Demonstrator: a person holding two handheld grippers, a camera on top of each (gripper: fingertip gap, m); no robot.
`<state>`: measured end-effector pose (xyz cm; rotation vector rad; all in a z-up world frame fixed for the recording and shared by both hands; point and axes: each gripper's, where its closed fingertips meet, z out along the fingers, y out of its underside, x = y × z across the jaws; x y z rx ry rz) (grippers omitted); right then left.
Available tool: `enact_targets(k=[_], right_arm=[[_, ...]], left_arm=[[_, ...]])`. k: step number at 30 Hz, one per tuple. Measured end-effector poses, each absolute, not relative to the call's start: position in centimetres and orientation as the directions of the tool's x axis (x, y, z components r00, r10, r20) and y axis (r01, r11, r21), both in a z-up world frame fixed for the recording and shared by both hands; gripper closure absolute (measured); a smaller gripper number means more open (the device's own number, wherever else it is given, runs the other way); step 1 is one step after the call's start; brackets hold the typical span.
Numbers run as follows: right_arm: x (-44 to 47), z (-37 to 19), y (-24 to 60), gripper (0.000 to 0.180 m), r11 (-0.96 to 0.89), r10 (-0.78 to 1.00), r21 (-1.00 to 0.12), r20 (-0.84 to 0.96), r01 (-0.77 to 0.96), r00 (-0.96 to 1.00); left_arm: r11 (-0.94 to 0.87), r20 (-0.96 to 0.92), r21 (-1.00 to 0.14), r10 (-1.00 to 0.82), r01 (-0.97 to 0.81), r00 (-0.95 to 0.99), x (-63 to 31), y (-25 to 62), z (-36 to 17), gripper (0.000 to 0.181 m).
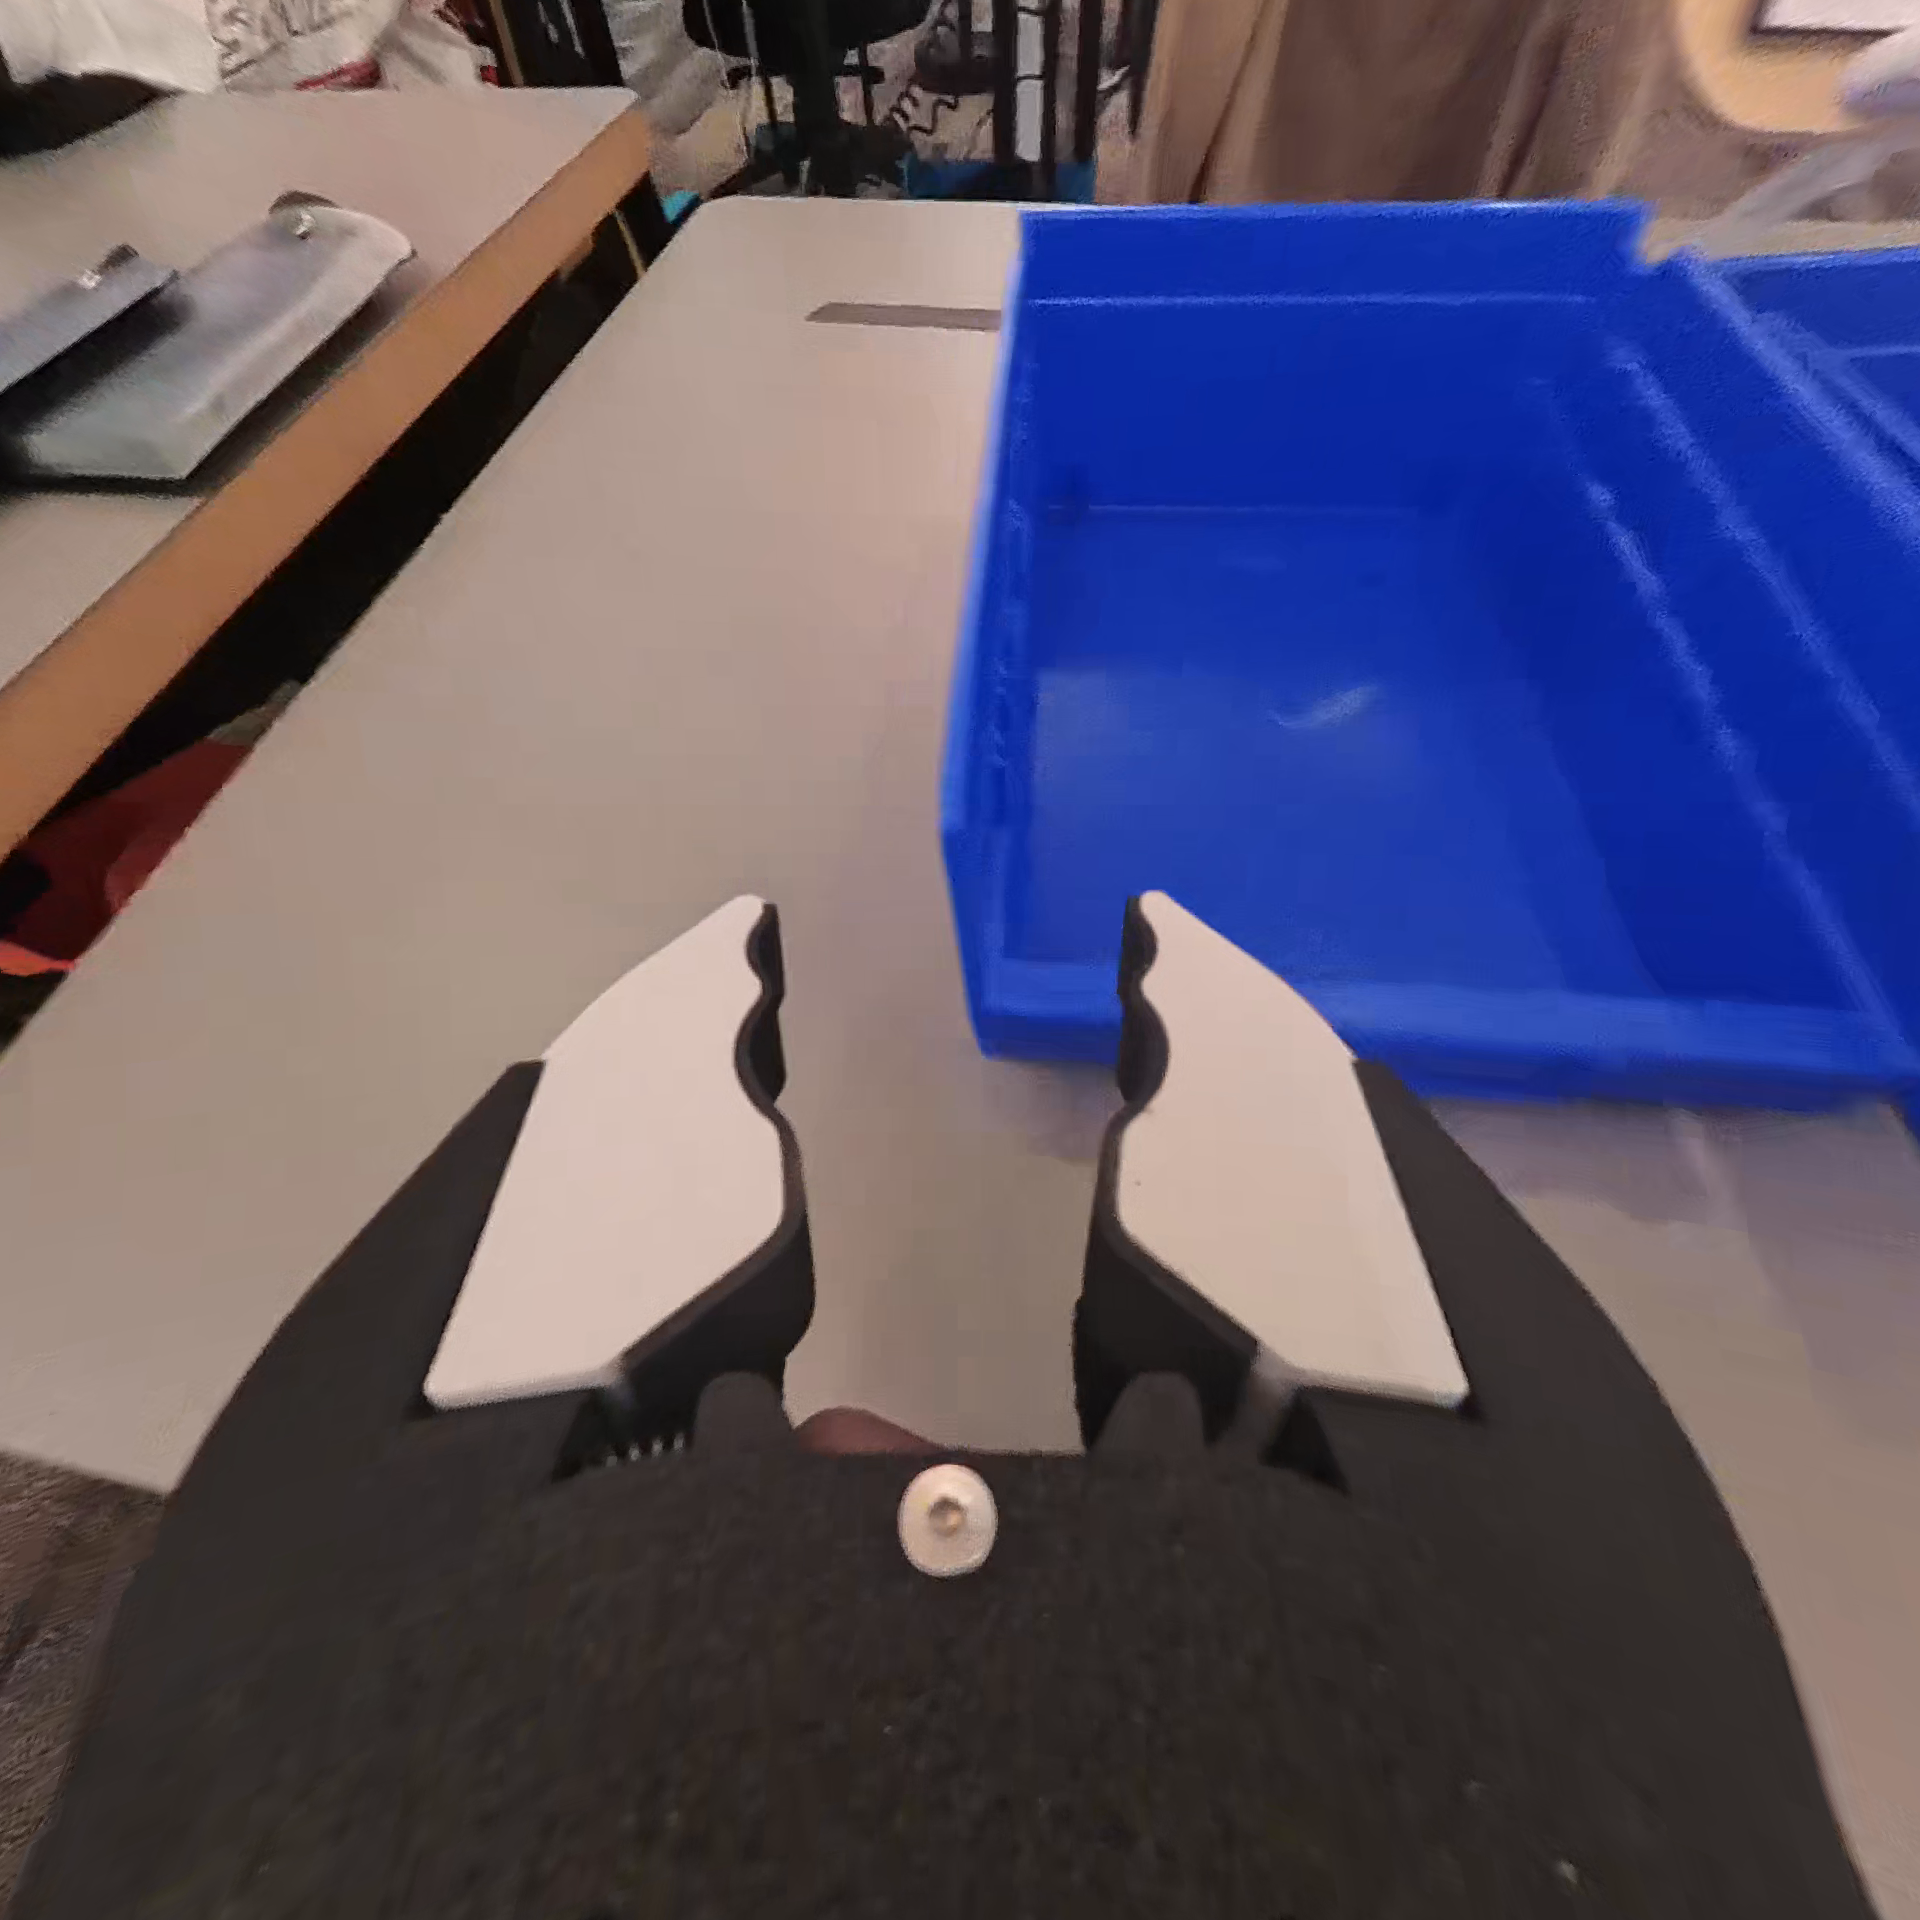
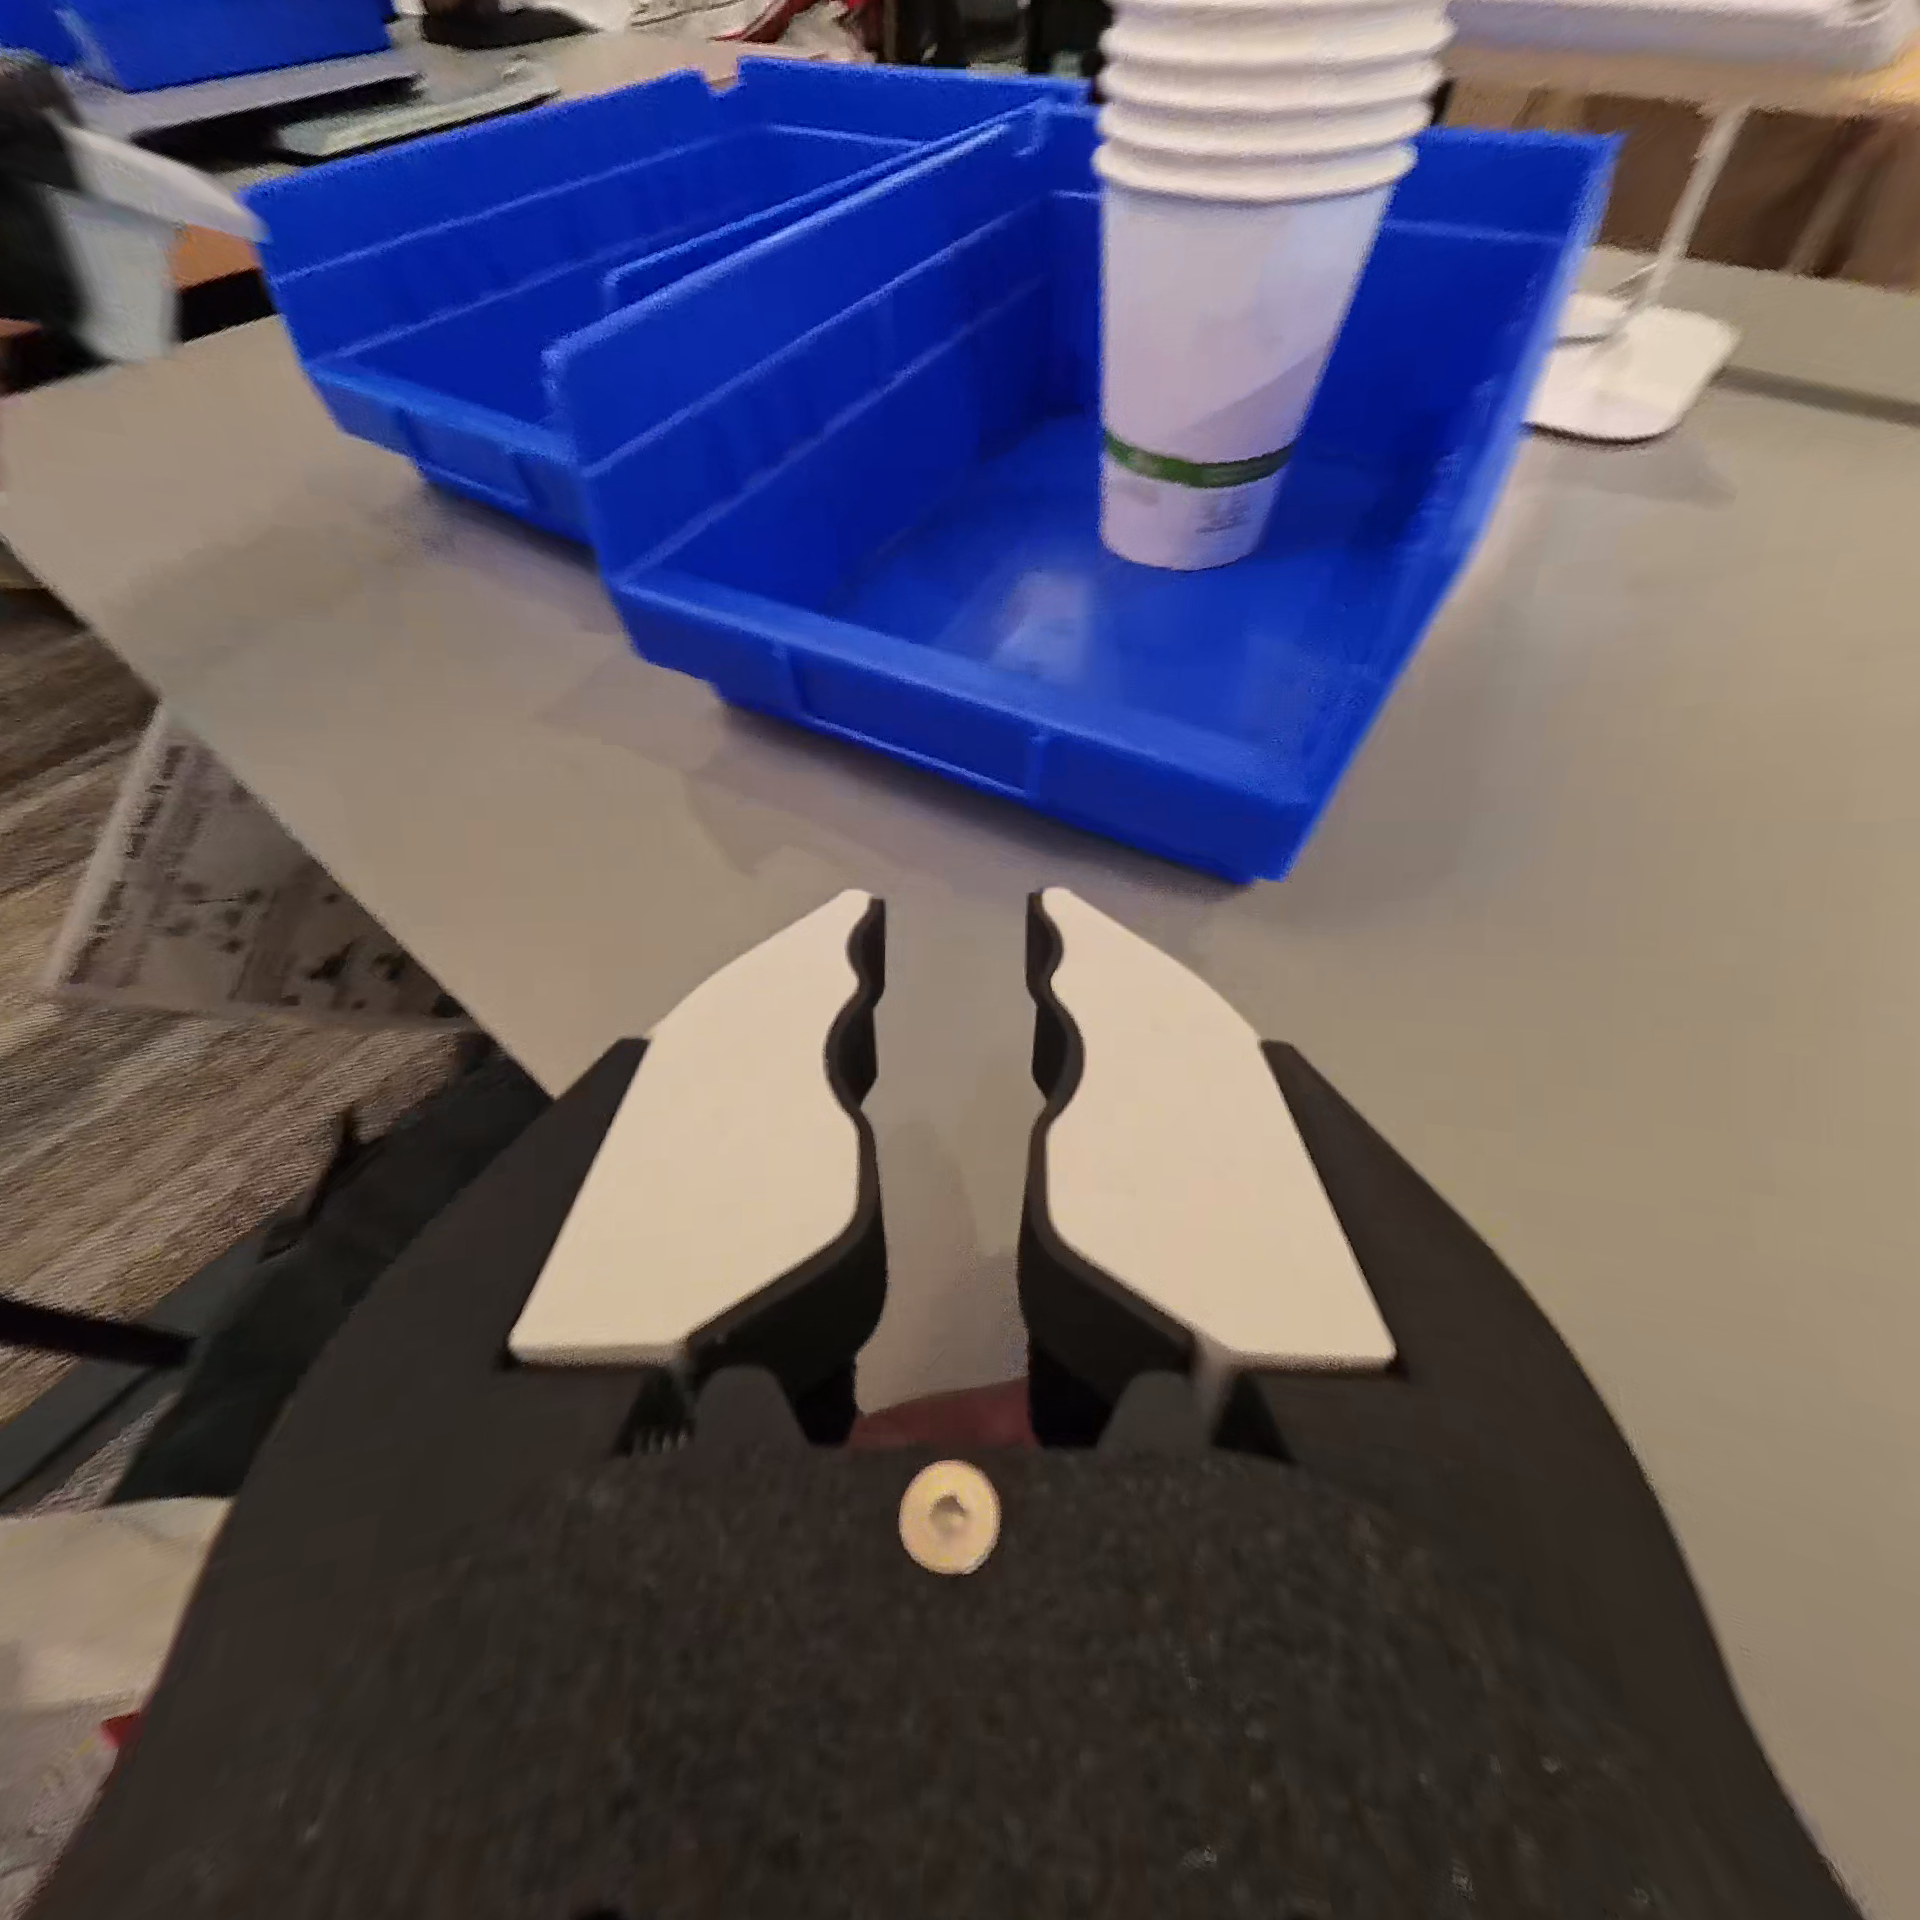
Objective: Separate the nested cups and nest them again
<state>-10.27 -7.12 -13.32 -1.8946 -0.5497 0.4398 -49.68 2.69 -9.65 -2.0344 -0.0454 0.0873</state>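
Grey table (image 2: pixel 1558 831): cup stack (image 2: pixel 1236 312) top cut off, blurry.

L wrist: above table (image 1: pixel 623 727), fwd | R wrist: same | shared: blue bins (image 2: pixel 935 644)

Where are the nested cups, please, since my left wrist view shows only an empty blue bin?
Observer: The stack of white paper cups stands upright in the nearer blue bin, seen in the right wrist view.
Operator: Is the right gripper holding it?
Observer: No, the right gripper is short of that bin, over the grey table, fingers slightly apart and empty.
Operator: Is anything beside that bin?
Observer: A second blue bin sits against its left side, and nothing shows inside it.
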Motion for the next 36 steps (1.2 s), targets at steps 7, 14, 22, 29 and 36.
enact_targets(k=[7, 14, 22, 29, 36], right_arm=[[-14.9, -11.8, -8.0, 0.155, -0.336, 0.652, -0.934, -0.134, 0.126, 0.746], [-21.7, -14.1, -7.9, 0.15, -0.361, 0.723, -0.899, -0.102, 0.247, 0.683], [-29.9, -12.4, -6.7, 0.134, -0.304, 0.739, -0.926, -0.083, 0.222, 0.668], [-30.2, -12.4, -4.5, 0.172, -0.304, 0.645, -0.938, -0.075, 0.165, 0.761], [-29.1, -5.8, -4.2, 0.176, -0.151, 0.612, -0.988, -0.074, 0.025, 0.788]], left_arm=[[-0.521, 0.029, -0.852, 0.047, 0.049, 0.998, -49.8, 6.9, -13.3, 0.174], [-0.48, 0.056, -0.869, 0.138, 0.116, 0.989, -49.0, 2.0, -13.2, 0.178], [-0.398, 0.088, -0.895, 0.285, 0.202, 0.954, -49.1, -8.3, -13.1, 0.178], [-0.344, 0.033, -0.926, 0.331, 0.153, 0.943, -46.9, -13.6, -12.8, 0.178], [-0.131, -0.064, -0.991, 0.413, -0.01, 0.908, -45.4, -14.8, -5.5, 0.177]])
